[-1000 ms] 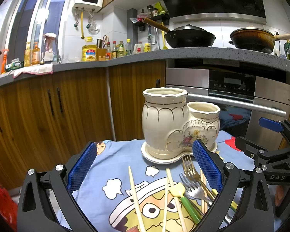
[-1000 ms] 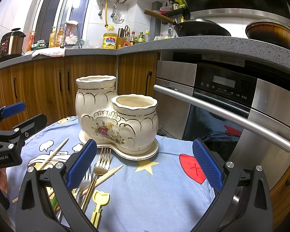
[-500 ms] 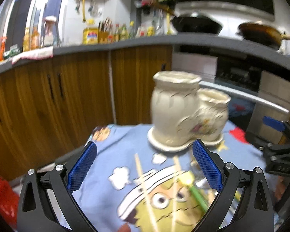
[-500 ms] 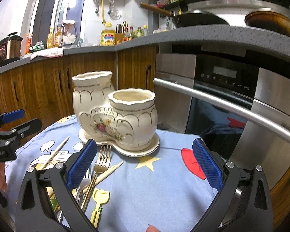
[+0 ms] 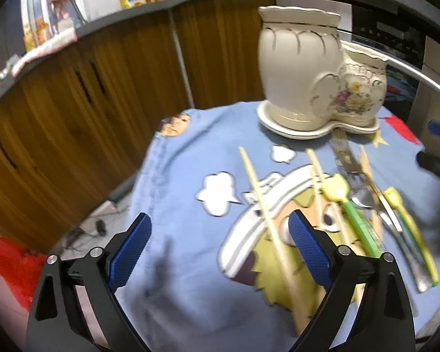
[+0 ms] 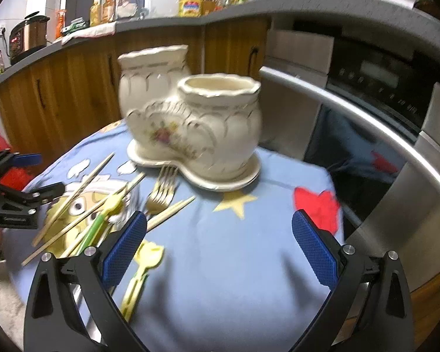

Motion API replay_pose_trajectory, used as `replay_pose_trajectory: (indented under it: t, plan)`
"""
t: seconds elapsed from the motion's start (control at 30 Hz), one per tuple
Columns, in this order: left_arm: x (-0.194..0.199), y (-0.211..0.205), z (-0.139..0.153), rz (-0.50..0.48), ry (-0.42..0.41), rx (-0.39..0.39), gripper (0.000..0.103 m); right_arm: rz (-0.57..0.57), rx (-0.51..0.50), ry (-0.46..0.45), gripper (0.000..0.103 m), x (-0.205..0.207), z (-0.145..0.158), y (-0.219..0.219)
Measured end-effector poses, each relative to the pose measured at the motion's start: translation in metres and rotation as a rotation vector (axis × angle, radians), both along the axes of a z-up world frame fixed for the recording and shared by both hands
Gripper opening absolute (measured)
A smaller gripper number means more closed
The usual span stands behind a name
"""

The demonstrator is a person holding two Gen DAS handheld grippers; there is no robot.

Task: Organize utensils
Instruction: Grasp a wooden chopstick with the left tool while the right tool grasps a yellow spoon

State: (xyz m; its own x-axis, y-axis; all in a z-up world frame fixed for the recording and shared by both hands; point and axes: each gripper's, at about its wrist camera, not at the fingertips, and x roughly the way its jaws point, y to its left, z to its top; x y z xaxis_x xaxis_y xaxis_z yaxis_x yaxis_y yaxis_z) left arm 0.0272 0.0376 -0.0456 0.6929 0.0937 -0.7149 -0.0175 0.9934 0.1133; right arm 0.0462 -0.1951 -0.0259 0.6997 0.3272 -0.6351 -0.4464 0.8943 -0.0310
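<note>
A cream ceramic two-pot holder (image 5: 314,73) stands empty on its saucer at the back of the blue cartoon cloth; it also shows in the right wrist view (image 6: 190,123). Loose utensils lie in front of it: wooden chopsticks (image 5: 267,214), a metal fork (image 6: 161,190), a green-handled yellow fork (image 5: 349,208) and a yellow plastic fork (image 6: 143,267). My left gripper (image 5: 220,252) is open and empty, above the cloth, with a chopstick just inside its right finger. My right gripper (image 6: 220,249) is open and empty over bare cloth, right of the pile.
The small table (image 6: 234,264) is covered by the blue cloth and drops off at its edges. Wooden cabinets (image 5: 73,102) stand behind on the left. An oven with a steel bar handle (image 6: 366,123) is close on the right. A countertop with bottles runs above.
Both grippers have tilted downward and moved closer over the table. The left now looks down on the chopsticks; the right is nearer the holder. Both stay open and empty.
</note>
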Motion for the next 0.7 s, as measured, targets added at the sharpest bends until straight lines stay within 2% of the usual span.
replay_pose_trajectory:
  t: [0.13,0.17,0.23,0.37,0.43,0.47,0.7]
  plan:
    - [0.008,-0.008,-0.002,-0.026,0.038,-0.009,0.068,0.076,-0.005,0.088,0.097,-0.006,-0.004,0.007]
    - [0.009,-0.01,-0.003,-0.033,0.046,-0.011,0.065,0.093,0.001,0.118,0.095,-0.007,-0.006,0.009]
    - [0.01,-0.012,-0.004,-0.044,0.059,-0.026,0.056,0.12,-0.004,0.16,0.085,-0.01,-0.009,0.012]
    - [0.015,-0.019,-0.01,-0.07,0.085,-0.04,0.043,0.168,-0.021,0.225,0.058,-0.015,-0.018,0.017]
    - [0.018,-0.024,-0.014,-0.084,0.1,-0.035,0.036,0.196,-0.021,0.248,0.053,-0.018,-0.022,0.019]
    - [0.019,-0.025,-0.016,-0.084,0.107,-0.03,0.035,0.204,-0.029,0.253,0.052,-0.019,-0.024,0.021]
    - [0.026,-0.02,-0.015,-0.089,0.114,-0.071,0.027,0.257,-0.053,0.283,0.022,-0.023,-0.028,0.026]
